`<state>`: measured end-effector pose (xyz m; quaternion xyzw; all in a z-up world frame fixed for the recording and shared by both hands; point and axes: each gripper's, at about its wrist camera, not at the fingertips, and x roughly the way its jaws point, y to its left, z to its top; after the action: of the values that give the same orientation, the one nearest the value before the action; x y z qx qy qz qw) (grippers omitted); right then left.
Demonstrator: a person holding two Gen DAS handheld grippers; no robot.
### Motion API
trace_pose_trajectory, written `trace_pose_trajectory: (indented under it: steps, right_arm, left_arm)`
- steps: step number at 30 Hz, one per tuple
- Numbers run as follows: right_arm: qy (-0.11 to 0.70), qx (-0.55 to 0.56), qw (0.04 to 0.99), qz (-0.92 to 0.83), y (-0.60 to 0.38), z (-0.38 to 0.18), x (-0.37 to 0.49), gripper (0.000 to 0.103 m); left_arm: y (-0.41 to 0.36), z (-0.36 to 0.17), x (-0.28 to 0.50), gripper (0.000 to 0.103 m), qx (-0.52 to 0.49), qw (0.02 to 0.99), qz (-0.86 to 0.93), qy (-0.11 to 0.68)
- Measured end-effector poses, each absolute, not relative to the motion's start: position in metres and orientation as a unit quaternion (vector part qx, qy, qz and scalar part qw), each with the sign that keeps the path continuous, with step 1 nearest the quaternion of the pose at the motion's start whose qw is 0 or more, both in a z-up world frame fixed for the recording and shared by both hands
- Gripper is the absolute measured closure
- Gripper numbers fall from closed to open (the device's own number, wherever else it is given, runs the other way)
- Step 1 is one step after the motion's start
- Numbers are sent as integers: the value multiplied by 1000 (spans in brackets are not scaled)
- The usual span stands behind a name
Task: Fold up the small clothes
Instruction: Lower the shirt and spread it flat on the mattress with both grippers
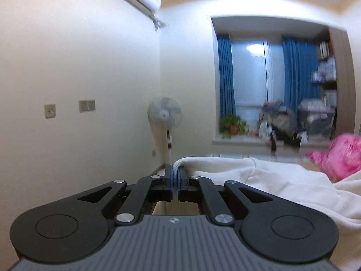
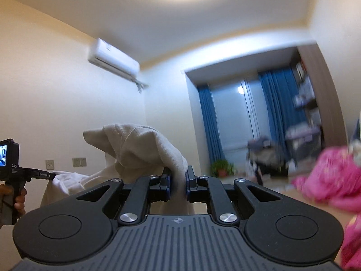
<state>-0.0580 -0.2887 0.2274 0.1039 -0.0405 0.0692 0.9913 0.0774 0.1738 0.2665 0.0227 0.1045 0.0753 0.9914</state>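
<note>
A white garment [image 1: 266,180] hangs in the air between my two grippers. My left gripper [image 1: 175,174] is shut on its ribbed white edge [image 1: 194,160], and the cloth trails off to the right. My right gripper [image 2: 178,176] is shut on a thick bunch of the same white garment [image 2: 144,144], which rises above the fingers and drapes left. In the right wrist view the left gripper [image 2: 50,176] pinches the garment's far corner, held by a hand [image 2: 18,201].
A pink garment [image 1: 340,155] lies at the right, also in the right wrist view [image 2: 331,180]. Ahead are a standing fan [image 1: 165,113], a window with blue curtains [image 1: 225,76], a cluttered sill with a potted plant [image 1: 233,126], and shelves [image 1: 327,67].
</note>
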Motion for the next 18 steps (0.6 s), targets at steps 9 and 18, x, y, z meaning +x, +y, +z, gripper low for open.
trace_pose_trajectory:
  steps: [9,18]
  right_arm:
    - [207,150,965,-67,-299,133,201,79]
    - [371,179,904,-116,-311,-8,220,38]
  left_arm:
    - [112,103,352,62,65,945,108,301]
    - [100,-23,310,11,113,910,40,398]
